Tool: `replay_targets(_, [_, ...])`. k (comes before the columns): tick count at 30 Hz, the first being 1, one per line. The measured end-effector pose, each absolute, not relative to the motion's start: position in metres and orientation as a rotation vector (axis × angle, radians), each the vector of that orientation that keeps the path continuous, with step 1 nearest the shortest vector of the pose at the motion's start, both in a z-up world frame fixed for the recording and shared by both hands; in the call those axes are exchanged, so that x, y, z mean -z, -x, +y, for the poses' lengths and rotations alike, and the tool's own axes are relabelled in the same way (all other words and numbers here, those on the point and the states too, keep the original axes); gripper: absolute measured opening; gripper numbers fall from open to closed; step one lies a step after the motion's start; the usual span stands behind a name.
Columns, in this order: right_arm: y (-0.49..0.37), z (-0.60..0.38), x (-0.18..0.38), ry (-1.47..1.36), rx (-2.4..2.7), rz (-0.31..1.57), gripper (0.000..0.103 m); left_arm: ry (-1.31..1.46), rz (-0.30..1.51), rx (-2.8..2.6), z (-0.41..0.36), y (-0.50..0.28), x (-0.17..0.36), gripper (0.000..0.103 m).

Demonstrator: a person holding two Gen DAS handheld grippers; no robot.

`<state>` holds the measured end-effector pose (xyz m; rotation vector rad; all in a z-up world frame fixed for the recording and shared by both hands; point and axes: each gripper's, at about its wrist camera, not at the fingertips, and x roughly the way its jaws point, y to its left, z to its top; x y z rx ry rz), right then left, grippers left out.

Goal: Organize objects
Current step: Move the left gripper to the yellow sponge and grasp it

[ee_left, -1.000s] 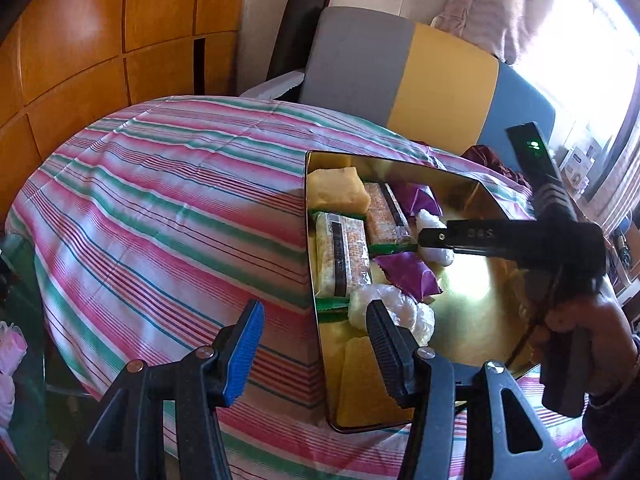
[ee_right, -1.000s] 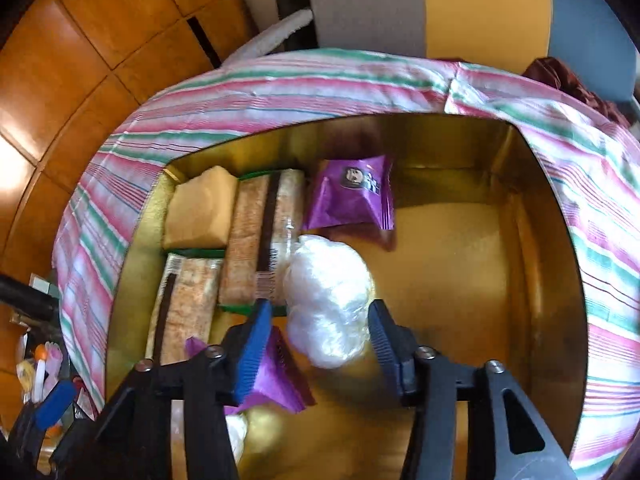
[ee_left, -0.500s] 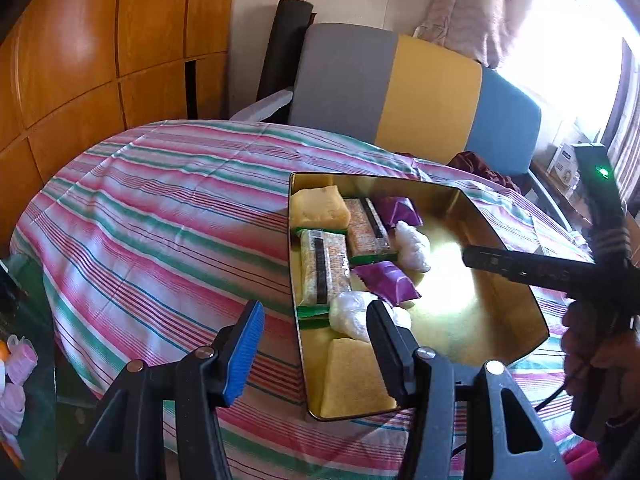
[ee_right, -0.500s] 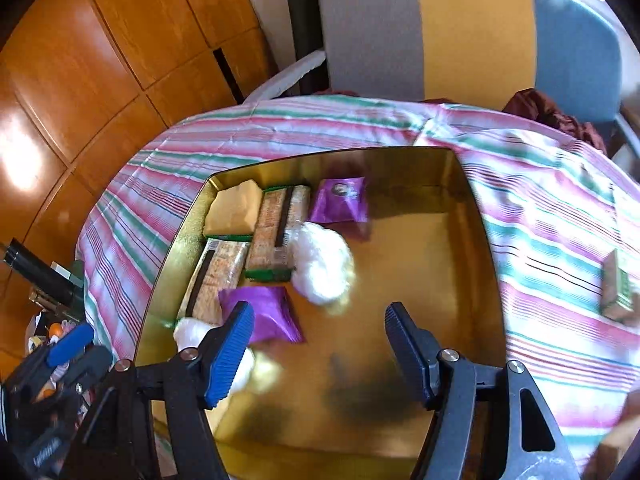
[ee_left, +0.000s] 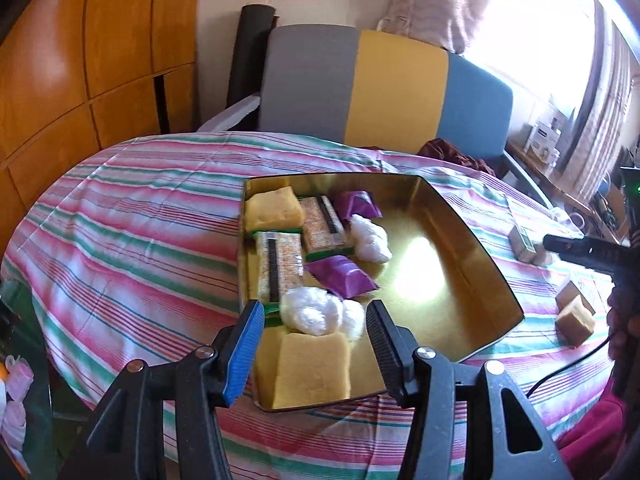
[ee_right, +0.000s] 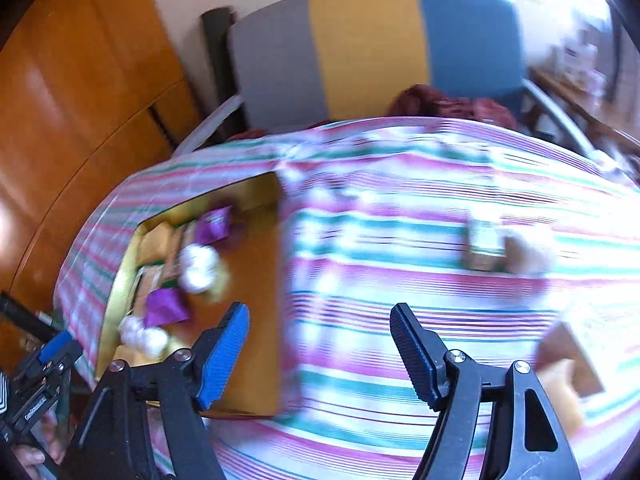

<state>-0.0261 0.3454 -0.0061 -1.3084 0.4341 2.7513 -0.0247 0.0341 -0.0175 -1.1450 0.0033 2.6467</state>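
Landmark: gold tin on the striped tablecloth. Left of the tin, bare cloth only. Left gripper hangs at the tin's near-left corner, jaws parted, nothing between the pads; seen through the gap are a yellow sponge cake in the tin's near corner and a white wrapped sweet just behind it. Along the tin's left wall: two cereal bars, a second yellow cake at the far corner, two purple packets, another white sweet. The tin's right half is bare and reflects strong glare. Right of the tin, loose on the cloth: a green-edged packet and small tan cakes, well apart from the tin. Right gripper is past the tin's right wall, above the cloth, jaws wide and empty; its view is heavily motion-blurred, so the loose items show only as smears. Risks, as judgement: (1) approach to the loose items at this speed, with blur, could put the pads down off-centre and shove a cake instead of straddling it; (2) soft cakes crush if squeezed hard; (3) slack cloth may drag or bunch under a low pad and shift neighbouring packets; (4) on return, a low carry could strike the tin's right wall and slide the tin, since nothing pins it; (5) the left gripper, close over the near corner, could bump the white sweet or collide with the right one during placement.
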Motion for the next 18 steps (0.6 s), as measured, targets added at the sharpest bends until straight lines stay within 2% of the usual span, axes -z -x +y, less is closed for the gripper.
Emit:
replay_targets(11, [-0.037, 0.477, 0.002, 1.084, -2.487, 0.578, 0.080, 1.116, 0.133, -2.556, 0.083, 0.020, 0.014, 0.054])
replay_targets(18, [-0.079, 0.545, 0.032, 0.934, -2.252, 0.873, 0.081, 1.095, 0.234, -2.492, 0.126, 0.018, 0.013, 0.054])
